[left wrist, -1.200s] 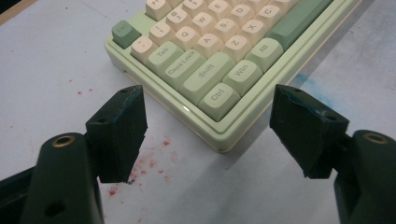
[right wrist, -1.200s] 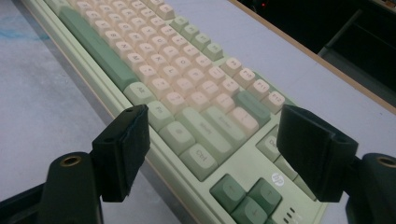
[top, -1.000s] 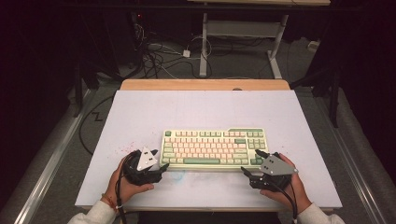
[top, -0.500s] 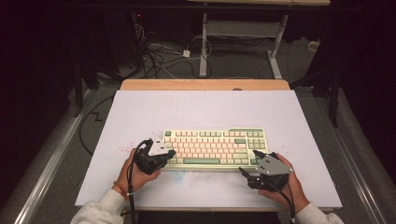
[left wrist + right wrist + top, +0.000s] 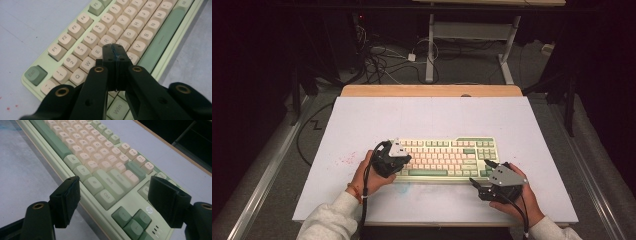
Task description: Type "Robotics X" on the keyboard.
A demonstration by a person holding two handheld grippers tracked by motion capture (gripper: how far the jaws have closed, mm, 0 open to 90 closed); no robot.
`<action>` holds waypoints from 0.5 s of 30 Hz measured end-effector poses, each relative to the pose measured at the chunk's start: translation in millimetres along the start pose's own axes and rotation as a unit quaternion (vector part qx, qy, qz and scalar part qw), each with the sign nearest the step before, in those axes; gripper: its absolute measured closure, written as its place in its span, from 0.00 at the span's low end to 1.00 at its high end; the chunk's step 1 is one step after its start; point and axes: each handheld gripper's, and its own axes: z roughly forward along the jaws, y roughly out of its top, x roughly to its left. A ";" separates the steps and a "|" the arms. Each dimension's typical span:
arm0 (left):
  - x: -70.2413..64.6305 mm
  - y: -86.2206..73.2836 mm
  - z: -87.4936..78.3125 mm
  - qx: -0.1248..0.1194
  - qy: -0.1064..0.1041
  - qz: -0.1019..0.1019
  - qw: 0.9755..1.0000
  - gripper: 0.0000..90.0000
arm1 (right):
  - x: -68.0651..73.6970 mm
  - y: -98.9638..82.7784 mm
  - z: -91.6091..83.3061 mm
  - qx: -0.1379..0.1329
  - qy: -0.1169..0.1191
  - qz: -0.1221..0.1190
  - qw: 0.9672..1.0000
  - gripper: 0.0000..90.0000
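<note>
1. Two tongs worked at one keyboard, which lay on the white bench nearer its front edge than its far edge, roughly midway between the left and right edges.
2. Left tongs had just been closing, and their black jaws stood pressed flat together with nothing between them.
3. From the left gripper view, those joined tips hung over the keyboard's left end, about where the letter rows begin beside the E and R keys; whether they touched a key could not be told.
4. From the high view, the left tongs covered the keyboard's left end, held in the person's left hand.
5. Right tongs stood wide apart, gripping nothing.
6. Between those spread jaws showed the keyboard's front right corner, with its green arrow keys and Ctrl key.
7. From the high view, the right tongs sat just off that corner, near the bench's front edge, in the right hand.
</note>
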 end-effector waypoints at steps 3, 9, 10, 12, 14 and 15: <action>-0.6 3.7 4.8 0.007 0.001 0.004 1.000 0.97 | -0.7 0.2 -0.5 -0.003 -0.001 0.001 1.000 0.29; -1.0 9.9 13.6 0.016 -0.003 0.007 1.000 0.96 | -0.1 0.0 0.3 -0.002 -0.001 0.001 1.000 0.29; -0.6 11.0 14.8 0.016 -0.004 0.007 1.000 0.96 | 0.1 0.1 0.6 -0.002 0.000 0.001 1.000 0.29; -0.4 13.2 16.9 0.017 -0.001 0.007 1.000 0.96 | 0.2 0.2 0.9 -0.002 0.000 -0.001 1.000 0.29; 0.7 15.2 18.9 0.018 -0.005 0.005 1.000 0.96 | -0.1 0.0 1.1 -0.001 0.000 -0.001 1.000 0.29; 1.0 16.4 20.0 0.018 -0.002 0.005 1.000 0.96 | 0.0 0.0 1.2 0.001 0.000 -0.001 1.000 0.29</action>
